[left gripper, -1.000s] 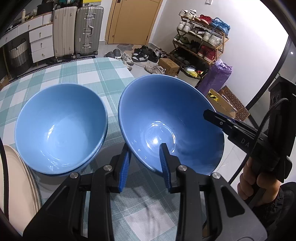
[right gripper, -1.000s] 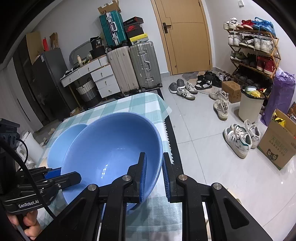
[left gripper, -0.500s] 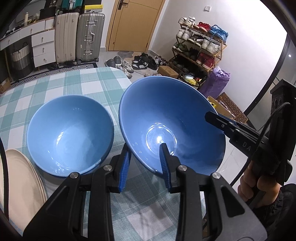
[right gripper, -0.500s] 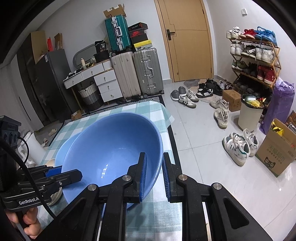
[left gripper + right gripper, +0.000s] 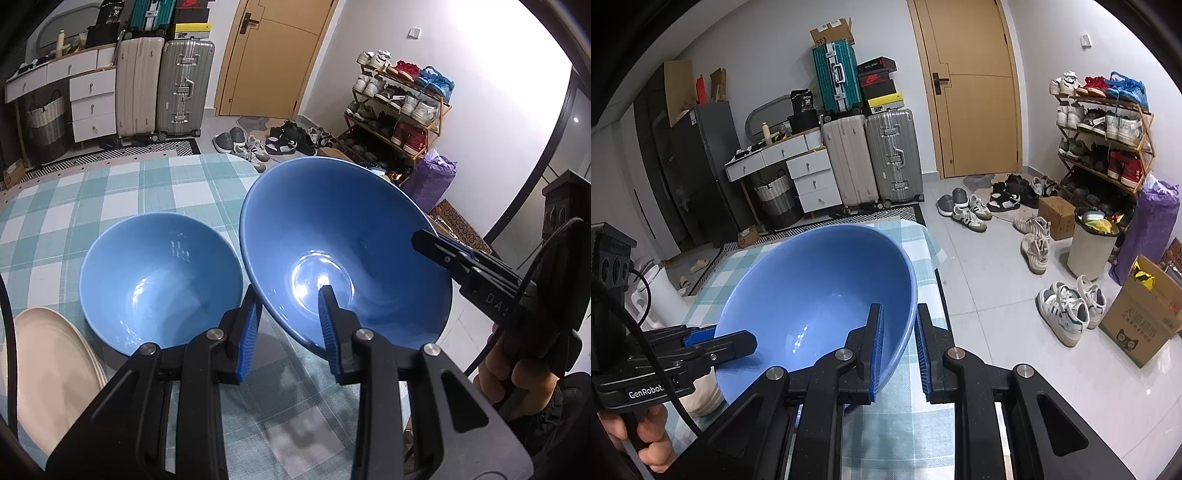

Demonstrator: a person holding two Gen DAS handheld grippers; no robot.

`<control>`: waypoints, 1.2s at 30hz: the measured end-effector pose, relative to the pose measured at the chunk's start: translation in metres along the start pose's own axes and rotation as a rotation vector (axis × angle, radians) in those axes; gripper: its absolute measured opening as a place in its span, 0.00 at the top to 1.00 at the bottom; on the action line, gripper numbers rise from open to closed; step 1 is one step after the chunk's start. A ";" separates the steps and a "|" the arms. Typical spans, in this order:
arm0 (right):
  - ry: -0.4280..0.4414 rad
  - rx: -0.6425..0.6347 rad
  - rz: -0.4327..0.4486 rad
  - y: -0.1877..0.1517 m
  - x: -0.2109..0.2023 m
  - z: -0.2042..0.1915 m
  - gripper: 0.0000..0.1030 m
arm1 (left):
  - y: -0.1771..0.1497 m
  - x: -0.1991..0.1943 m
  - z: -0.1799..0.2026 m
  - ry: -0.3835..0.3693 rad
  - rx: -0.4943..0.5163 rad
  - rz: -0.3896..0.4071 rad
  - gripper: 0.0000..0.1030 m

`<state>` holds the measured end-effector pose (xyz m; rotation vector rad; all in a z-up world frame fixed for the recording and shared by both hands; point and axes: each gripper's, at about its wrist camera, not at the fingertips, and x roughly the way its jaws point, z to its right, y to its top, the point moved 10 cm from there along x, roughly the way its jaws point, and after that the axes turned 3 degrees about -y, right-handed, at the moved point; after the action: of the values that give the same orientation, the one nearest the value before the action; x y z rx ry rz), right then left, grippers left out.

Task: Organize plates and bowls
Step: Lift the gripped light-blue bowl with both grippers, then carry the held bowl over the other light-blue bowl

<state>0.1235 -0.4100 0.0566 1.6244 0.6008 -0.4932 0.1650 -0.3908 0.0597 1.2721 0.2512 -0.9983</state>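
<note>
A large blue bowl (image 5: 343, 251) is held tilted above the checked tablecloth (image 5: 122, 195). My left gripper (image 5: 291, 317) is shut on its near rim and my right gripper (image 5: 436, 243) is shut on its right rim. In the right wrist view the same bowl (image 5: 820, 295) fills the middle, with my right gripper (image 5: 897, 343) clamped on its rim and the left gripper (image 5: 713, 343) on the opposite rim. A second blue bowl (image 5: 159, 277) rests on the table to the left. A cream plate (image 5: 44, 376) lies at the lower left.
The table edge (image 5: 938, 295) runs close to the right of the held bowl, with tiled floor and shoes (image 5: 1067, 306) beyond. Suitcases (image 5: 162, 85) and drawers stand past the far end of the table. A shoe rack (image 5: 399, 107) stands at the right wall.
The held bowl has risen with both grippers. The resting bowl and cream plate look smaller and farther below, and more tablecloth shows.
</note>
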 end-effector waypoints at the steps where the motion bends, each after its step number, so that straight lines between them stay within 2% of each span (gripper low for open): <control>1: 0.001 -0.001 0.002 0.002 -0.001 -0.002 0.83 | 0.000 -0.005 -0.001 0.000 0.000 0.005 0.73; 15: 0.019 -0.047 0.024 0.022 -0.006 -0.034 0.83 | 0.009 -0.061 -0.007 0.017 -0.018 0.048 0.72; 24: 0.039 -0.071 0.026 0.034 0.002 -0.059 0.83 | 0.014 -0.099 -0.022 0.041 -0.035 0.078 0.72; 36: 0.072 -0.112 0.014 0.041 0.023 -0.104 0.83 | 0.022 -0.128 -0.050 0.079 -0.074 0.098 0.72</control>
<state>0.1652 -0.3087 0.0873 1.5438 0.6587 -0.3855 0.1246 -0.2864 0.1427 1.2462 0.2811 -0.8491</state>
